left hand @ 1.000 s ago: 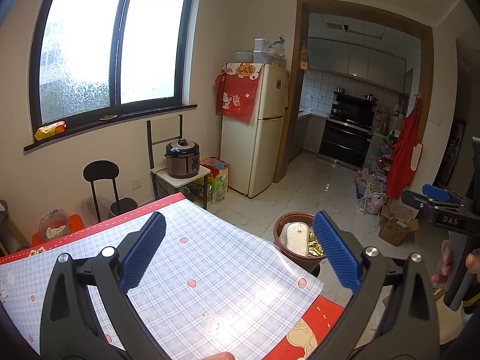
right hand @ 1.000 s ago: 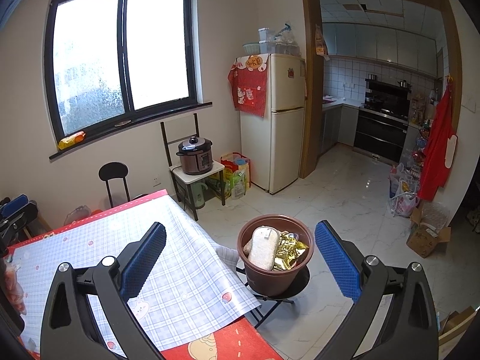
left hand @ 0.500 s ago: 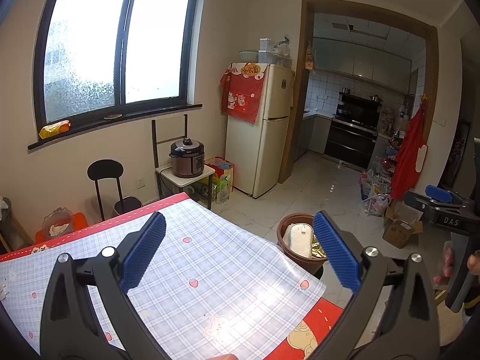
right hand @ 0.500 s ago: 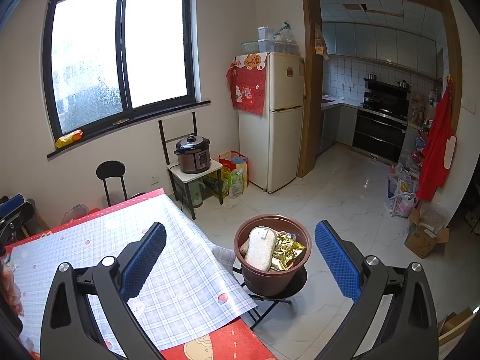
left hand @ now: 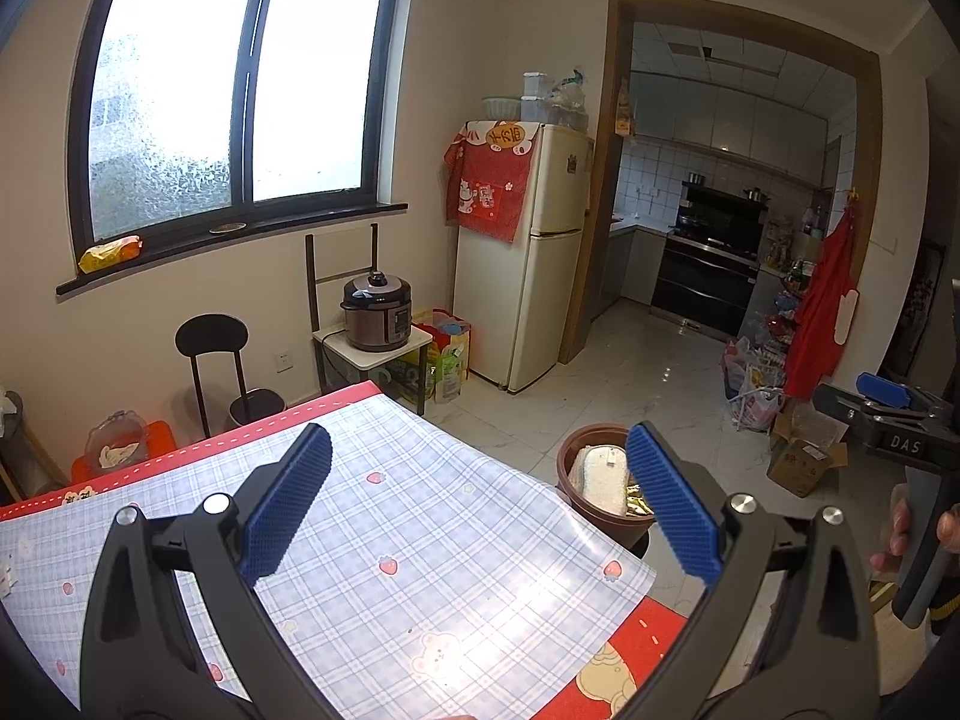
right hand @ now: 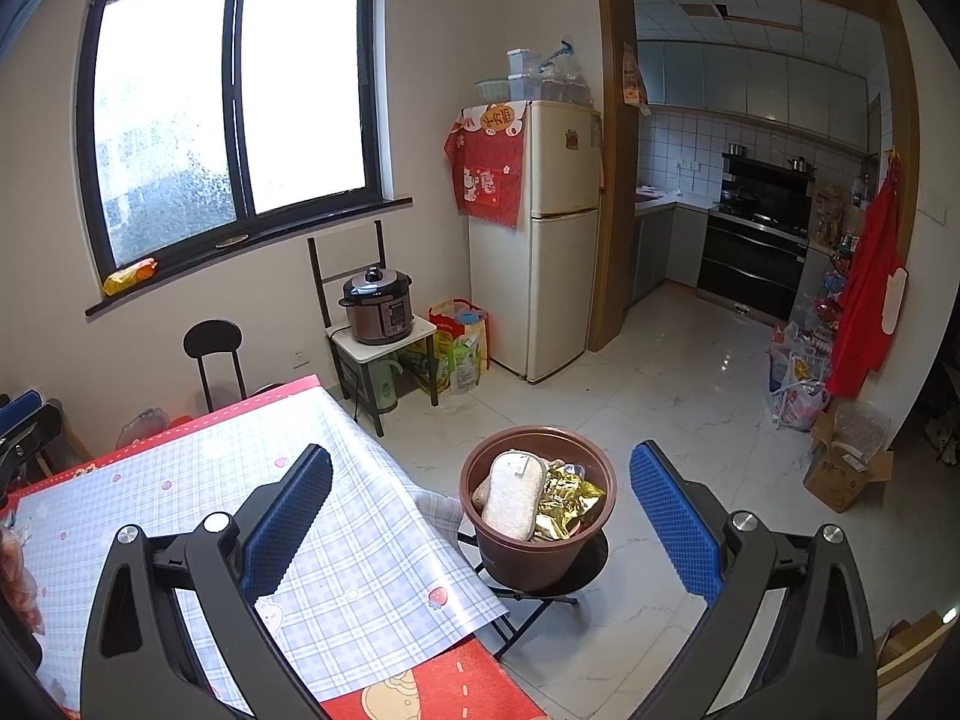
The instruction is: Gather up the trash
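A brown round bin (right hand: 537, 546) stands on a low black stool beside the table's right edge. It holds a white sponge-like pad (right hand: 513, 495) and a crumpled gold wrapper (right hand: 564, 495). It also shows in the left wrist view (left hand: 591, 489), partly behind my finger. My left gripper (left hand: 477, 504) is open and empty above the checked tablecloth (left hand: 420, 570). My right gripper (right hand: 480, 516) is open and empty, above the table edge and the bin. The right gripper also shows at the far right of the left wrist view (left hand: 888, 420).
A cream fridge (right hand: 555, 240) stands at the back, with a pressure cooker (right hand: 378, 306) on a small stand and a black stool (right hand: 213, 354) by the wall. A cardboard box (right hand: 843, 471) and bags sit on the floor at right. The kitchen doorway is behind.
Both views have shifted slightly; the bin sits a little further left and lower in the right wrist view. Both grippers stay open and empty.
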A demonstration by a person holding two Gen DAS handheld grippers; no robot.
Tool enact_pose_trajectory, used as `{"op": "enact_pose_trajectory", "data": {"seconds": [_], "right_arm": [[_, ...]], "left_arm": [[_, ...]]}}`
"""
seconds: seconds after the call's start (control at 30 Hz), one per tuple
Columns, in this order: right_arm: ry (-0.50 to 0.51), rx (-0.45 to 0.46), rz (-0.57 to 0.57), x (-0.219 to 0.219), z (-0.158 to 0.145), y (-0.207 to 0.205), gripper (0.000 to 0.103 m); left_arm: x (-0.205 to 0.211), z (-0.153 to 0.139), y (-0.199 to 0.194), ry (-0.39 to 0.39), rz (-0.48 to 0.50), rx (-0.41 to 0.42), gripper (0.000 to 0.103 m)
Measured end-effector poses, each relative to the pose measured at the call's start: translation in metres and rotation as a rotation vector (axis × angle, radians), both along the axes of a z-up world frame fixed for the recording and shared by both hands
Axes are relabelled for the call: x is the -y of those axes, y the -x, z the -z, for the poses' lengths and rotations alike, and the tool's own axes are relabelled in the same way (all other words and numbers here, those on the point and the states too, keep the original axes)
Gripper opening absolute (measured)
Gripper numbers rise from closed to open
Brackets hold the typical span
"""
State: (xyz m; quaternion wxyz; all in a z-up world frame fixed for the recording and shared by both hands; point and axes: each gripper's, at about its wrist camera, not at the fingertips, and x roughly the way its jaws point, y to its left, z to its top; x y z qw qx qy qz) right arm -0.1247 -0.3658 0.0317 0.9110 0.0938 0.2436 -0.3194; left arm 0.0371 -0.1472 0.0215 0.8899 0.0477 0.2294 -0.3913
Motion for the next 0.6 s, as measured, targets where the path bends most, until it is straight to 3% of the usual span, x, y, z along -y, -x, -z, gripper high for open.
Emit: {"op": "enact_pose_trajectory", "data": {"seconds": [0.6], "right_arm": [[0.001, -0.006, -0.001, 0.0019, 0.0019, -0.0011, 0.098]], "left_arm": [[0.0033, -0.0003, -0.005, 0.001, -0.009, 0.009, 0.097]]}}
